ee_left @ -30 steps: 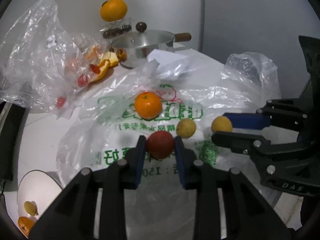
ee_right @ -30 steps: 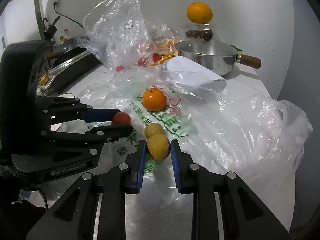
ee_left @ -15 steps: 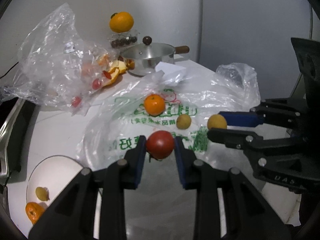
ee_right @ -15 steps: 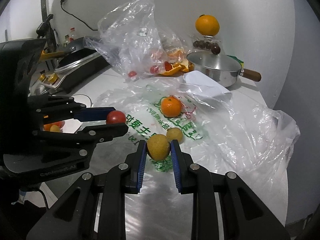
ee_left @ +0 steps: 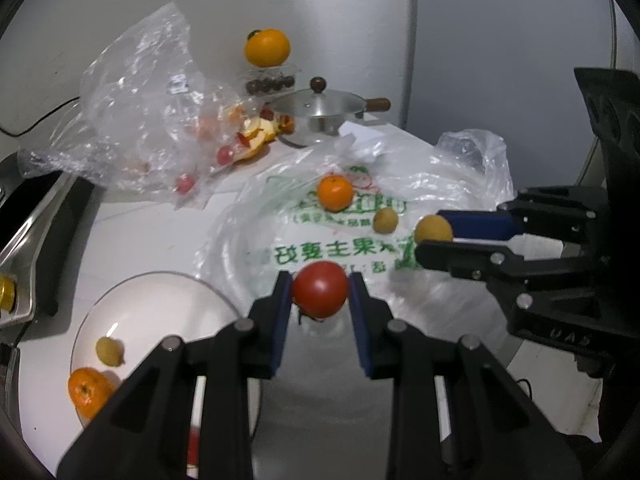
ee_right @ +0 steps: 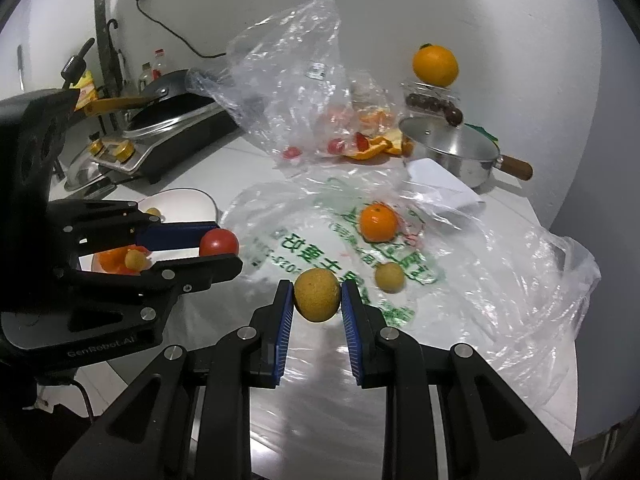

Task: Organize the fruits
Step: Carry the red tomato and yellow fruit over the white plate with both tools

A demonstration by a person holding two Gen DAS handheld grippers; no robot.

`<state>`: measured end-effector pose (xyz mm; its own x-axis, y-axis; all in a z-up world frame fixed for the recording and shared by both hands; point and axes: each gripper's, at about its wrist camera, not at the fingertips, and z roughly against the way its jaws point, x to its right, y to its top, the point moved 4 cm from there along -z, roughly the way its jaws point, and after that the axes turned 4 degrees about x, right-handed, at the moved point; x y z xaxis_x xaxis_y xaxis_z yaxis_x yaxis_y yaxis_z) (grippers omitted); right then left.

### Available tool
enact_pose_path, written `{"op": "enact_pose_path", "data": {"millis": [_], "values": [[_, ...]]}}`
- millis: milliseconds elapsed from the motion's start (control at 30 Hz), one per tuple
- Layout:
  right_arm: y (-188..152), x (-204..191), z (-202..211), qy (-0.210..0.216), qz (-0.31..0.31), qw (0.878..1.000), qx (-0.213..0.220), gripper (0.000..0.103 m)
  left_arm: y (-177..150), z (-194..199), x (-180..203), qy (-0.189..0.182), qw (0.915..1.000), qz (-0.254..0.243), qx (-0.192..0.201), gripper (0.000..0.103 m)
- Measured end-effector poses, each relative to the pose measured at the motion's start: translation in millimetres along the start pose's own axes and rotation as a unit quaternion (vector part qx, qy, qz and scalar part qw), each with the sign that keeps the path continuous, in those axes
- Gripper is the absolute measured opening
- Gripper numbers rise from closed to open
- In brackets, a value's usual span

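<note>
a: your left gripper [ee_left: 320, 292] is squeezing the red tomato [ee_left: 320, 289] between its fingers, up in the air near the white plate [ee_left: 160, 304].

b: it's soft and smooth, so you're holding it gently at its fat middle.

a: your right gripper [ee_right: 316, 298] is squeezing the yellow fruit [ee_right: 317, 295], above the printed bag [ee_right: 340, 256].

b: a second ago both were lower, over the bag. now you're lifting them, and more of the plate is showing.

Two close, forward-facing wrist views — shared printed bag [ee_left: 344, 248] [ee_right: 344, 256], apparently opposite sides.
</note>
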<state>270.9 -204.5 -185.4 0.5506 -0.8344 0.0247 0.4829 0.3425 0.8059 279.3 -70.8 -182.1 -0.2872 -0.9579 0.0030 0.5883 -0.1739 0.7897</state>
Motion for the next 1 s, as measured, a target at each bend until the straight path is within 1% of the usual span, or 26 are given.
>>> {"op": "enact_pose_path", "data": {"millis": [467, 733, 1000], "values": [[6.0, -38.8, -8.6, 0.007, 0.024, 1.000, -0.008, 0.026, -25.1, 23.6, -34.1, 0.015, 0.9997, 0.017, 0.005, 0.029], [3.4, -64.6, -14.3, 0.015, 0.035, 0.999, -0.013, 0.026, -42.9, 29.1, -51.5, 0.025, 0.9994, 0.023, -0.004, 0.029], [3.6, -80.6, -19.1, 0.020, 0.044, 0.999, -0.018, 0.026, -55.2, 28.9, -66.1, 0.020, 0.9988, 0.042, -0.011, 0.029]]}}
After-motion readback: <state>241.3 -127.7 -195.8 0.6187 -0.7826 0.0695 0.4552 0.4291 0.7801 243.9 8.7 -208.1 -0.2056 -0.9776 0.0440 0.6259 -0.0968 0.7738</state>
